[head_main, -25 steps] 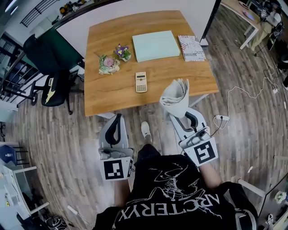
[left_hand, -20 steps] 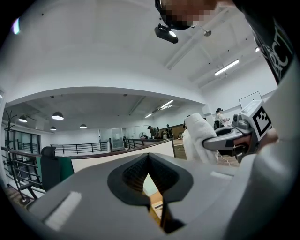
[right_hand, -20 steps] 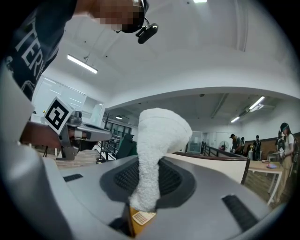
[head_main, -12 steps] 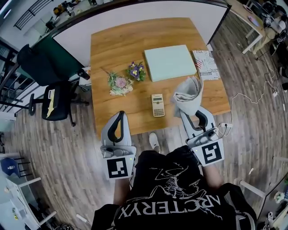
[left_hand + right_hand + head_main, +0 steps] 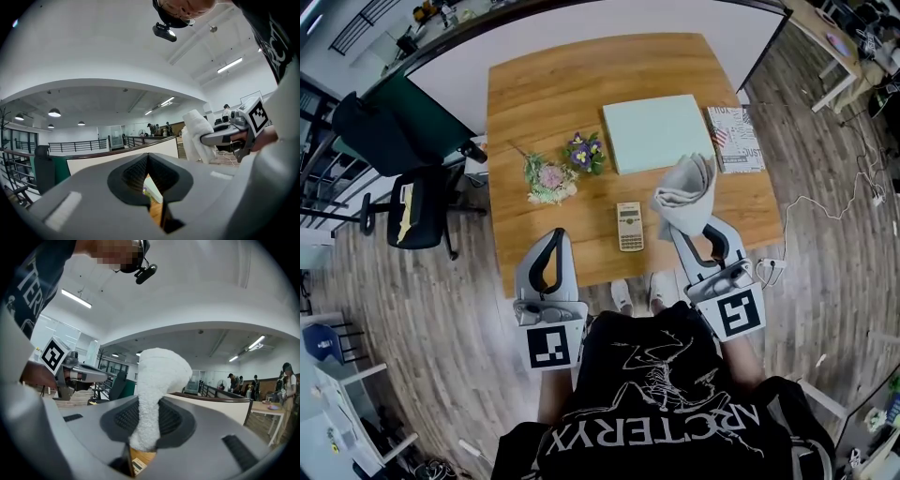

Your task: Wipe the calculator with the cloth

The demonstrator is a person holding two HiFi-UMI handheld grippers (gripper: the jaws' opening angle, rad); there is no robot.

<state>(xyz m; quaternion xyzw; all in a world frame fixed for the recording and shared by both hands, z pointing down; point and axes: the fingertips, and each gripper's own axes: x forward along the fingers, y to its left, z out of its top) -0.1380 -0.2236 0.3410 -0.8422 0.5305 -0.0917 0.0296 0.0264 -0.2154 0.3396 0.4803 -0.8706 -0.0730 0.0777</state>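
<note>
The right gripper (image 5: 694, 230) has slid a touch to the left since half a second ago, and the cloth (image 5: 684, 192) it carries now sits closer to the calculator (image 5: 629, 227).

Starting at the far left, a black office chair (image 5: 412, 211) stands on the wood floor just off the table's left edge. Next comes the left gripper (image 5: 551, 234), held low in front of the person, its tip over the near edge of the wooden table (image 5: 581, 84). From its own camera the left gripper (image 5: 148, 157) has its fingers pressed together with nothing between them; only a sliver of tabletop shows through the slit below.

Moving on, two small bunches of flowers (image 5: 550, 178) lie side by side on the table's left half. The calculator rests flat near the front edge, roughly mid-table, lengthwise toward the person, between the two grippers and touched by neither.

Behind it lies a pale green board (image 5: 657, 132). Then the cloth: a bunched, off-white towel that stands up out of the right gripper, just right of the calculator and clear of it. In its own view the right gripper (image 5: 145, 427) pinches the cloth (image 5: 157, 380) firmly at its lower end, the rest billowing above the fingers.

Far right, a printed booklet (image 5: 735, 138) lies beside the green board.
</note>
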